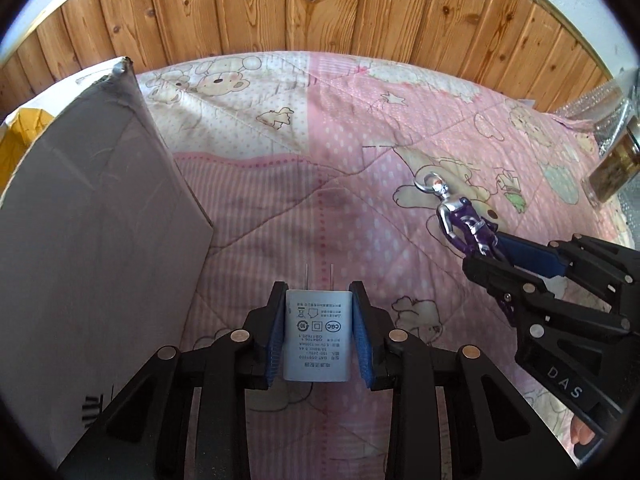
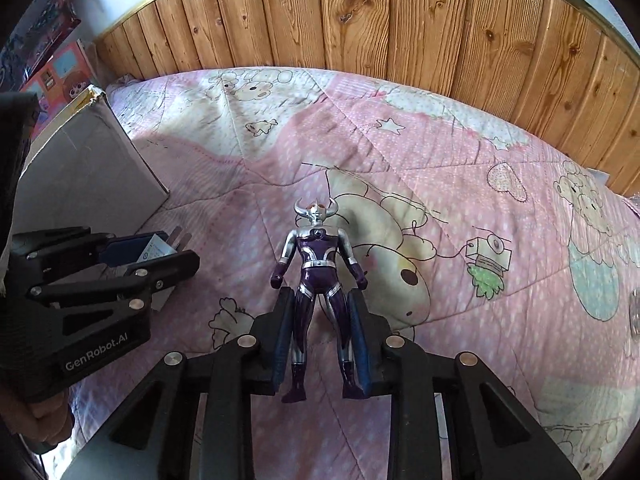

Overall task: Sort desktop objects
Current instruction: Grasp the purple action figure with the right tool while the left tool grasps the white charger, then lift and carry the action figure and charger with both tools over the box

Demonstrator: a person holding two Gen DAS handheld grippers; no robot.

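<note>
Blue pads of my left gripper (image 1: 318, 334) sit flat against both sides of the white charger (image 1: 316, 336) — clenched on it, prongs pointing away from me, label up. It is a small hard plastic block, light and stiff, with smooth flat flanks; I judge the ribbed pads bite well there, and the middle of the body is the right place to hold, clear of the thin metal prongs, which could bend if they were pressed against something.

My right gripper (image 2: 320, 334) is closed around the legs of the toy figure (image 2: 318, 276), one pad against the outside of each thigh. The figure lies on its back on the pink quilt (image 2: 460, 208), horned head away from me, feet near my wrist. It looks like glossy moulded plastic — light, but slick, and I expect jointed limbs that may swing or fold inward under the squeeze. The torso would be the firmer hold; at the legs, the head end may droop once lifted.

Further out, to my left, stands the grey cardboard box (image 1: 92, 240), one worn corner up, just beside the charger. At the far right edge a glass jar (image 1: 616, 160) rests on the quilt. Beyond everything runs the wooden wall (image 1: 320, 8).
</note>
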